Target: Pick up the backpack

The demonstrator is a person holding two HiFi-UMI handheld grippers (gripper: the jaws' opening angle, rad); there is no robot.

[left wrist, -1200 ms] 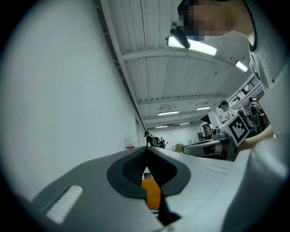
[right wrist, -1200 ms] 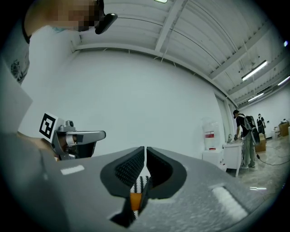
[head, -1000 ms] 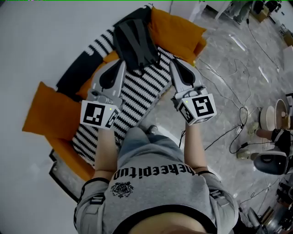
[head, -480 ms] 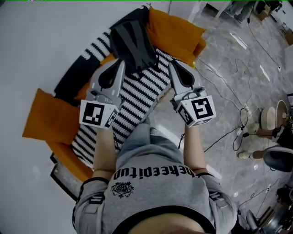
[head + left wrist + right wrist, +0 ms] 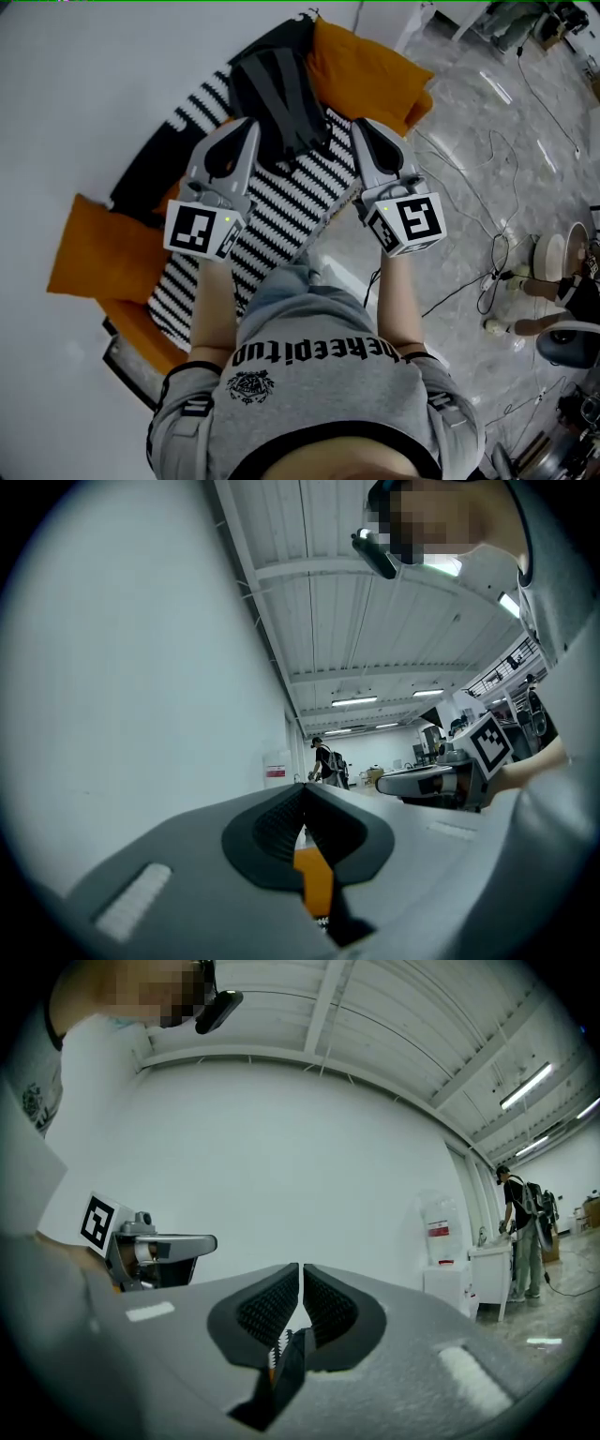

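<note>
In the head view a dark grey and black backpack (image 5: pixel 278 94) lies on a striped blanket (image 5: pixel 281 202) at the far end of an orange sofa. My left gripper (image 5: pixel 248 125) hovers level just short of the backpack's left side, jaws shut and empty. My right gripper (image 5: pixel 360 126) is held beside the backpack's right side, over the blanket's edge, also shut on nothing. The left gripper view shows its closed jaws (image 5: pixel 302 791) with a strip of orange cushion (image 5: pixel 314 878) below. In the right gripper view the jaws (image 5: pixel 301 1271) meet against a white wall.
Orange cushions (image 5: pixel 366 66) (image 5: pixel 98 253) flank the blanket. Cables (image 5: pixel 487 272) trail over the marble floor at the right, near a fan base (image 5: pixel 572 342). A white wall runs behind the sofa. A person (image 5: pixel 522 1232) stands by a white cabinet (image 5: pixel 473 1279) far off.
Both grippers have moved forward together toward the backpack, and the sofa sits closer under me. The jaws stay closed.
</note>
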